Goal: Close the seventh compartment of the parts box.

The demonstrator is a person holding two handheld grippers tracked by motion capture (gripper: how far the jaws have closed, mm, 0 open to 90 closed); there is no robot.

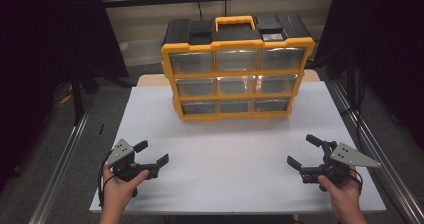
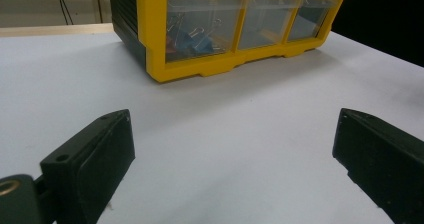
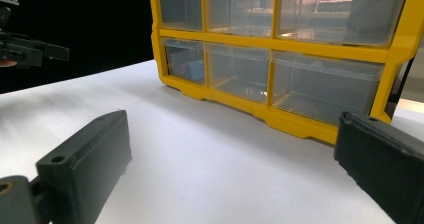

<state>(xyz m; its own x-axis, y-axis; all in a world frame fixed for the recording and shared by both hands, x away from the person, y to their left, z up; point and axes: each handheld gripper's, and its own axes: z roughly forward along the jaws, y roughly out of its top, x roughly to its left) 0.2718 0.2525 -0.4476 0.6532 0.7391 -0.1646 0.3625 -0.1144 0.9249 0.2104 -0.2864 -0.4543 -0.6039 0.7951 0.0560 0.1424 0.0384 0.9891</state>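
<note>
Dark curtains hang at both sides of the room in the high view, with metal rails running along the floor toward the lower corners. A bench (image 1: 235, 149) with a smooth, matte white top fills the middle of the frame, its pale wooden edge showing at the back.

At the upper centre of the frame stands a storage box (image 1: 236, 69), a boxy case with a black plastic shell, a bright yellow front frame and a yellow carry handle on top. Its front holds nine clear plastic drawers in three rows of three. In the left gripper view the box sits at the top of the frame, and the nearest bottom drawer (image 2: 200, 26) holds a tangle of metal binder clips, some blue. In the right gripper view the box fills the upper right, its clear drawers glossy and mostly see-through.

The left gripper (image 1: 152, 153) sits at the lower left of the high view, held in a hand (image 1: 119, 184), with a grey three-cornered plate on top. Its two black, blocky jaws stand wide apart, holding nothing, above the bare bench top.

The right gripper (image 1: 304, 151) sits at the lower right, held in the other hand (image 1: 342, 191). Its jaws are likewise spread apart and empty. Both grippers are well apart from the box.
</note>
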